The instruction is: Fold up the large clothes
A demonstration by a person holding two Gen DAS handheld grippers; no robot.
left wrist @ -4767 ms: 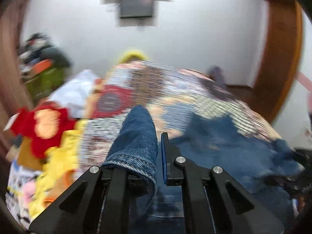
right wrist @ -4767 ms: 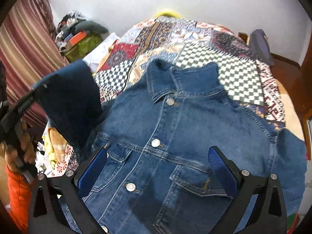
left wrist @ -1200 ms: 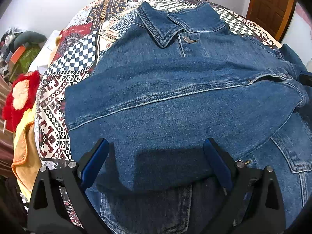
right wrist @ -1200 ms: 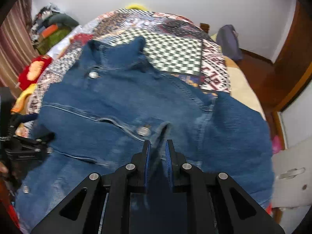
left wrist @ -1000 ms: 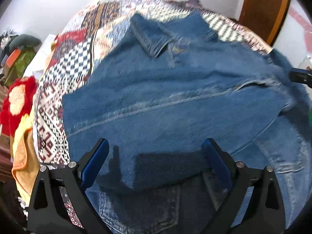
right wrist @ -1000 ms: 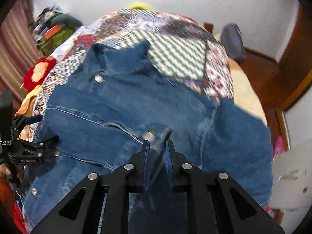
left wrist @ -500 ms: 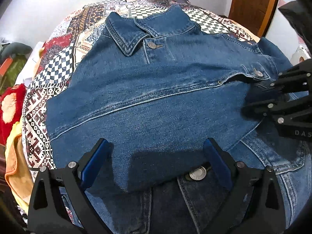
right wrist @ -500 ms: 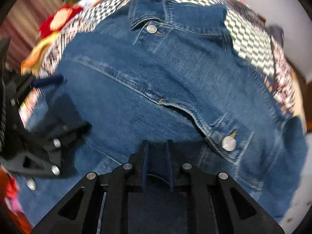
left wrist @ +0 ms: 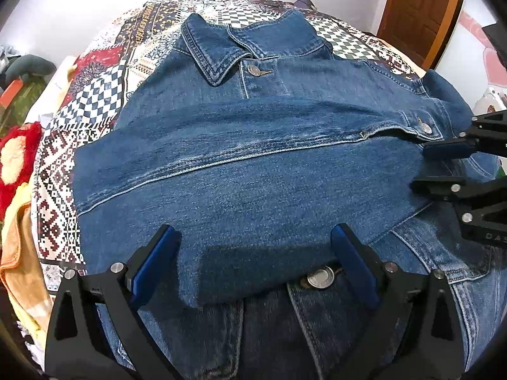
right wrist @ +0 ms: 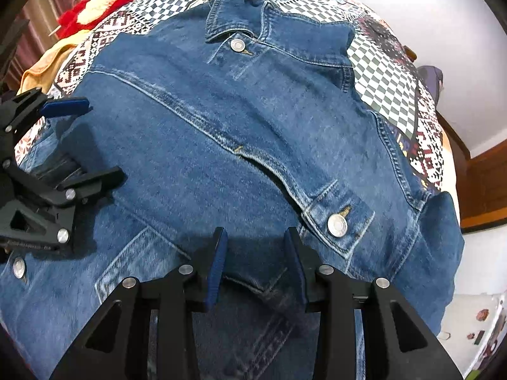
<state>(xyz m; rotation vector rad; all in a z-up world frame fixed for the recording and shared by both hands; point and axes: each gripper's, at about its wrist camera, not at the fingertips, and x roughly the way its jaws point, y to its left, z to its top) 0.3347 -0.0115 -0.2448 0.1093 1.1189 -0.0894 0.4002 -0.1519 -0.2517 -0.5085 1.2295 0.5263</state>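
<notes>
A blue denim jacket (left wrist: 253,158) (right wrist: 253,126) lies front up on a patterned quilt (left wrist: 95,101), collar at the far side. One sleeve is folded across its chest, and the buttoned cuff (right wrist: 337,224) (left wrist: 424,128) rests on the far side of the front. My right gripper (right wrist: 256,232) (left wrist: 427,167) hangs just over the cuff's edge. Its jaws are opening, and the denim lies loose between pads that do not press it. My left gripper (left wrist: 253,231) (right wrist: 92,141) stands wide open above the sleeve's upper part, holding nothing.
A red plush toy (left wrist: 16,158) (right wrist: 92,6) and orange-yellow cloth (left wrist: 16,253) lie off the quilt's left edge. A wooden door (left wrist: 418,9) stands at the back right. A dark bag (right wrist: 431,76) sits by the wall beyond the bed.
The right gripper brought the cuff down across the jacket's front while shut on it; its jaws have now parted and let the cuff go. The left gripper has stayed open and almost still.
</notes>
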